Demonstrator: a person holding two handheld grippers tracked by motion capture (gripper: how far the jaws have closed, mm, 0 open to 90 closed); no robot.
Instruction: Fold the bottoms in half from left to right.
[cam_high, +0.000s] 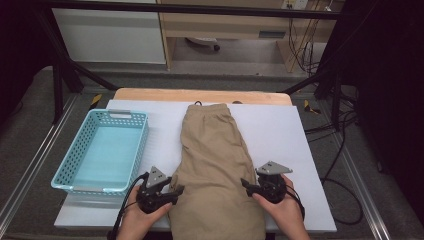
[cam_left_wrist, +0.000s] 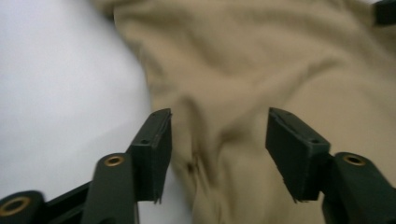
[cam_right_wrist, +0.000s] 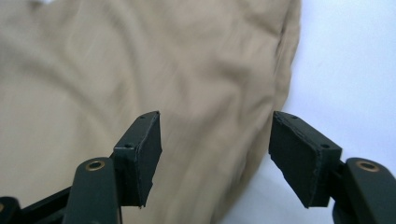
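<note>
Where the khaki shorts (cam_high: 216, 165) run off the near edge of the table (cam_high: 280, 130), their lower hem is cut off. My left gripper (cam_high: 172, 192) sits at their left edge, my right gripper (cam_high: 248, 186) at their right. Both sets of fingers (cam_left_wrist: 156, 149) stand apart over the cloth, gripping nothing.

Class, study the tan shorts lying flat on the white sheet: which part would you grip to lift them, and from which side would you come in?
Probably the tan shorts are best pinched at their two side edges near the person, each gripper coming in from its own side. The cloth lies flat with nothing to hook, but the edges are free on the white sheet. The left gripper and right gripper already flank them, jaws open.
</note>
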